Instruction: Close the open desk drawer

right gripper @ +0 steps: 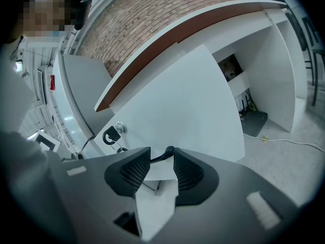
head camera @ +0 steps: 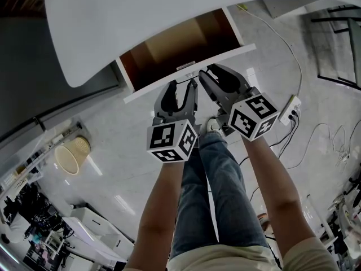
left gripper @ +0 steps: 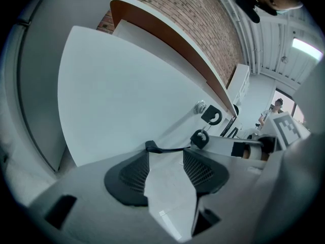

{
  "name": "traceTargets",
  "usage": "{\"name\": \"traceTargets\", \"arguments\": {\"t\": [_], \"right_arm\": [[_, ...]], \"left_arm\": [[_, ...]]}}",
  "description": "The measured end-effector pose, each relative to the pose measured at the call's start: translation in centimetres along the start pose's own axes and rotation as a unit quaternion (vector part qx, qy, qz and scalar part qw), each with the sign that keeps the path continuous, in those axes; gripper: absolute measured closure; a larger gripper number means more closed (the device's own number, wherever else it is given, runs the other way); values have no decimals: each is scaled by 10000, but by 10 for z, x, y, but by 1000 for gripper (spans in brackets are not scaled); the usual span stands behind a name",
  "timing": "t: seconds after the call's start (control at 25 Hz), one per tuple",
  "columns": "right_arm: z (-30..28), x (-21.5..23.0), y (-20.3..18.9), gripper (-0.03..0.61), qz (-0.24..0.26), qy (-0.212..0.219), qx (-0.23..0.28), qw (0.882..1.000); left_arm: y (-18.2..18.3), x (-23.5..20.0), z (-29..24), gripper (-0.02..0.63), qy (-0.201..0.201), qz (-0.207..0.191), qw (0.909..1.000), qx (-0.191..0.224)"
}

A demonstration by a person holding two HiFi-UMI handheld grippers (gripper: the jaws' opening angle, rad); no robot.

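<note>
Forearms (head camera: 161, 208) nearest, then left gripper (head camera: 185, 84) and right gripper (head camera: 207, 71), tips close to the drawer front (head camera: 146, 92), either side of its lock (left gripper: 200, 106), contact unclear. Both sets of jaws spread wide, clamping nothing. Risk, as judged: catching the keys (left gripper: 210, 117) dangling below the lock, or skewing the drawer (head camera: 180, 44) by pushing on one side only. Pulled well out behind the drawer front, beneath the white desk (head camera: 169, 10): brown inside, apparently bare, white-faced.

Soft, even indoor light. The glossy floor (head camera: 113, 151) shows pale glare streaks. A ceiling lamp (left gripper: 306, 48) glows in the left gripper view. Both gripper views bend strongly and darken to black at their corners.
</note>
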State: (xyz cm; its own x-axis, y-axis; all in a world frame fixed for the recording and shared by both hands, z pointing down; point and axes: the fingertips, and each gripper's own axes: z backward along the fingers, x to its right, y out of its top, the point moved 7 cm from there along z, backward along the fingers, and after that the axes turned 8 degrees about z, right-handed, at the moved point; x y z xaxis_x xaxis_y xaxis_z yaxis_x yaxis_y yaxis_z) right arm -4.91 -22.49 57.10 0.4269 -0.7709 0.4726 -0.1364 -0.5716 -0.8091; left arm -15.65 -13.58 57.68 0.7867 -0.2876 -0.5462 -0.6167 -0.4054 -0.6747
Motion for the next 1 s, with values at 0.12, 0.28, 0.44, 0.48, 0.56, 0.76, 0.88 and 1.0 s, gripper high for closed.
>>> {"name": "traceTargets", "arguments": {"t": [0.12, 0.28, 0.44, 0.48, 0.56, 0.76, 0.88, 1.0], "right_arm": [[-4, 1, 2, 433, 12, 8, 7, 10000], [-8, 2, 5, 431, 12, 15, 13, 10000], [-12, 4, 8, 431, 12, 15, 23, 10000], [-13, 4, 9, 431, 15, 16, 24, 10000], [-14, 5, 11, 431, 23, 20, 24, 10000], [-20, 7, 13, 431, 43, 27, 22, 10000], [-22, 8, 16, 431, 45, 22, 32, 10000], [-24, 9, 17, 431, 50, 21, 41, 10000]], "left_arm": [[3, -2, -3, 405, -3, -11, 10000, 13], [7, -3, -5, 405, 10, -8, 10000, 24], [11, -4, -9, 406, 9, -16, 10000, 30], [12, -4, -9, 407, 8, -18, 10000, 32], [14, -5, -11, 407, 12, -19, 10000, 38], [18, -7, -14, 407, 11, -24, 10000, 47], [21, -8, -17, 407, 9, -25, 10000, 54], [22, -8, -19, 407, 8, -26, 10000, 62]]}}
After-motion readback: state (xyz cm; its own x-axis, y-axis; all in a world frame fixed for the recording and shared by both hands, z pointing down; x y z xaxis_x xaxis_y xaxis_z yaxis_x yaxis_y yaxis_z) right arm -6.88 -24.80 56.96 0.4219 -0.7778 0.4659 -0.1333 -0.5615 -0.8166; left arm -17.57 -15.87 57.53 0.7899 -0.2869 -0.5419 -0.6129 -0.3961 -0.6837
